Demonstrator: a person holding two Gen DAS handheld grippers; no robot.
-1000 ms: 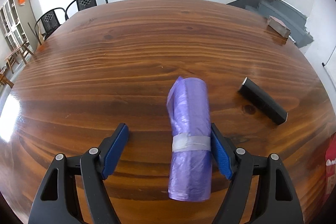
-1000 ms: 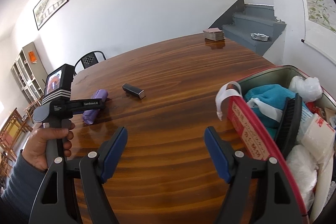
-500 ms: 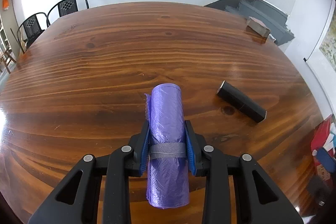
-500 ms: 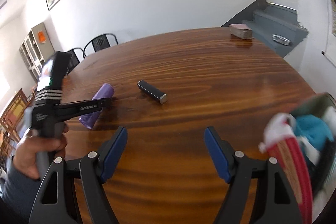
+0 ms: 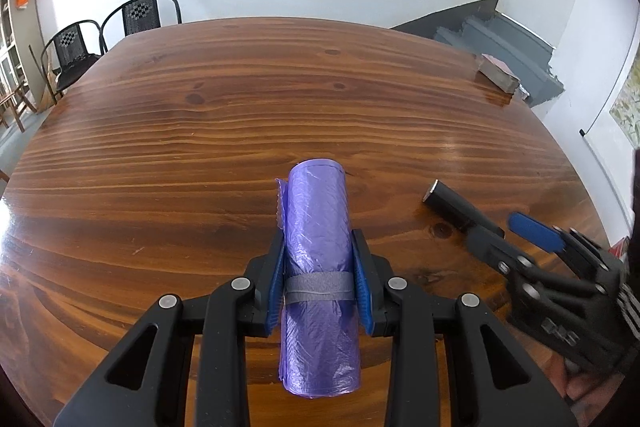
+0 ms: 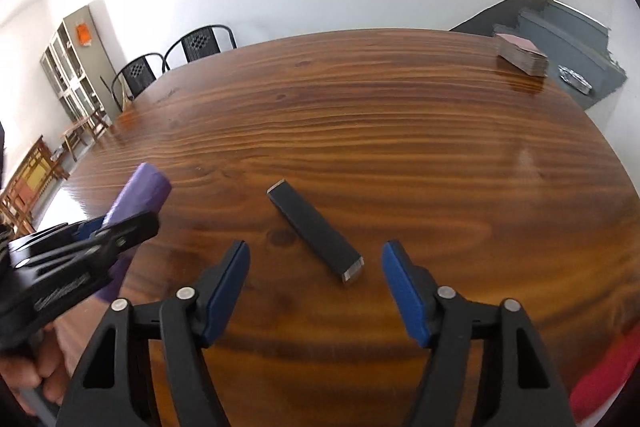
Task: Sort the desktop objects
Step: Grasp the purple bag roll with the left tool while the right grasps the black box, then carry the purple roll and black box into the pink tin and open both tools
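- Your left gripper (image 5: pixel 320 283) is pinching the purple roll (image 5: pixel 318 267) at low centre of the left view; both blue pads are pressing its sides at the grey band, and the roll is pointing up the frame over the table (image 5: pixel 200 131).
- Your right gripper (image 6: pixel 316 283) is sitting at low centre of the right view with its jaws apart; they have just been closing a little, and nothing is being gripped.
- The black bar (image 6: pixel 316 233) is lying flat on the table, slanting from upper left to lower right, its near end sitting between the right pads without touching either.
- In the left view the bar (image 5: pixel 448 201) is lying at right, just beside the right gripper (image 5: pixel 516 227) tips.
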